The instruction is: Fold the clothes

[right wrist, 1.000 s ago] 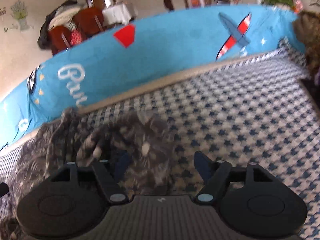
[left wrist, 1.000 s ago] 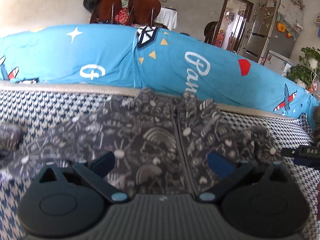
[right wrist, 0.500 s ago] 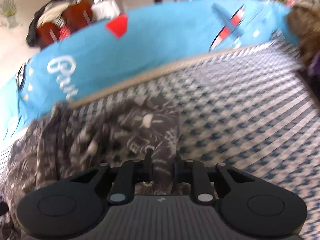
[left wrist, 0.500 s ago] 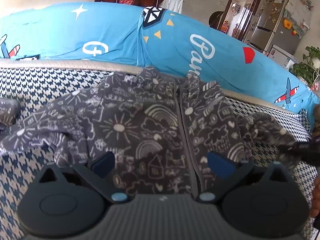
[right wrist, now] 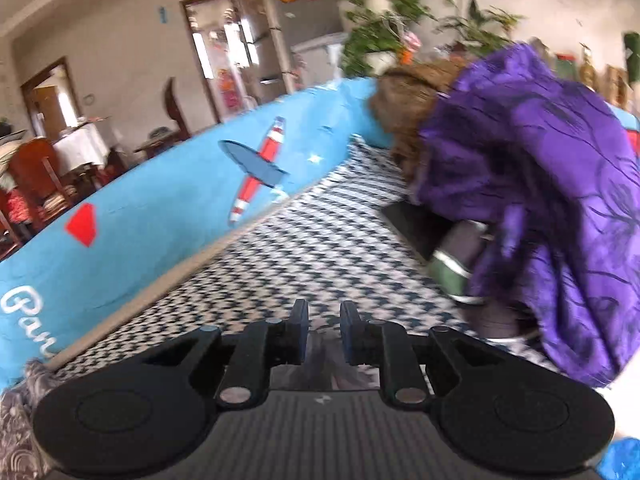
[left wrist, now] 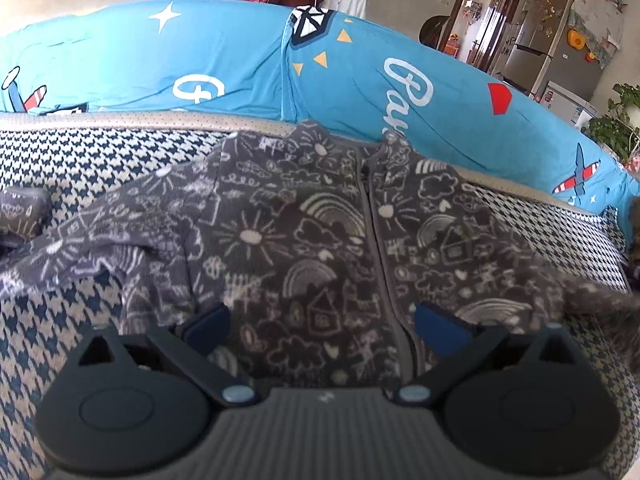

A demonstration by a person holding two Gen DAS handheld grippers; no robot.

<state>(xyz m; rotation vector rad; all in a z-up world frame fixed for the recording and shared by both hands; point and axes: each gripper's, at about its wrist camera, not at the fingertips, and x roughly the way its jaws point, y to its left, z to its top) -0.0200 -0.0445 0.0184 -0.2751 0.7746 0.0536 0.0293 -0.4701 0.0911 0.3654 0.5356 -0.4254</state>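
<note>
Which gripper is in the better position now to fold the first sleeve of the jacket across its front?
Right. The right gripper is already shut on grey cloth, seemingly the jacket's sleeve. The left gripper is open over the front, holding nothing.

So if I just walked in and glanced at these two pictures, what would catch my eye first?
Probably the grey jacket covered in white doodles, spread flat on the houndstooth sofa seat, with the left gripper hovering over its hem, jaws wide apart. Behind it runs a bright blue cushion cover printed with planes and stars. In the right wrist view, a heap of vivid purple fabric fills the right side.
</note>
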